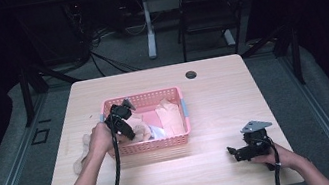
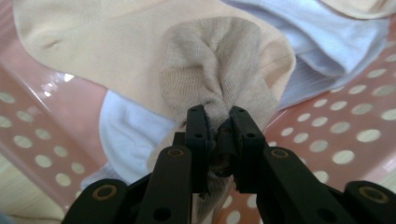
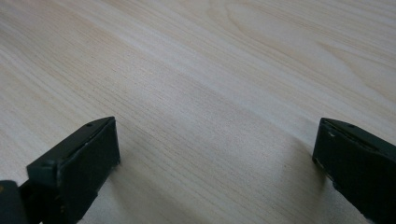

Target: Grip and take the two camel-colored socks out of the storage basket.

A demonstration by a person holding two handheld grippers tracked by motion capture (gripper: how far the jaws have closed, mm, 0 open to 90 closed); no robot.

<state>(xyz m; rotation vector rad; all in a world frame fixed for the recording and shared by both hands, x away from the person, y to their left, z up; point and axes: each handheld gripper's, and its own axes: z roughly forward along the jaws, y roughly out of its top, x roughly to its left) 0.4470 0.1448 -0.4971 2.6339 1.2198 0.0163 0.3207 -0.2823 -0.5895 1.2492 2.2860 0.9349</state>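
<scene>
Beige knitted sock (image 2: 219,60), bunched into folds, is pinched between the closed jaws of the left gripper (image 2: 218,122) inside the pink perforated plastic basket (image 1: 175,95), which stands on the light wooden tabletop (image 1: 218,93) a little left of its middle. Under the sock lie a cream cloth (image 2: 107,42) and a white cloth (image 2: 130,135), touching it. More beige fabric (image 1: 84,154) lies on the tabletop against the basket's left wall. Near the tabletop's front right corner, the right gripper (image 3: 215,154) rests low over bare wood, its jaws standing wide apart with nothing between them.
</scene>
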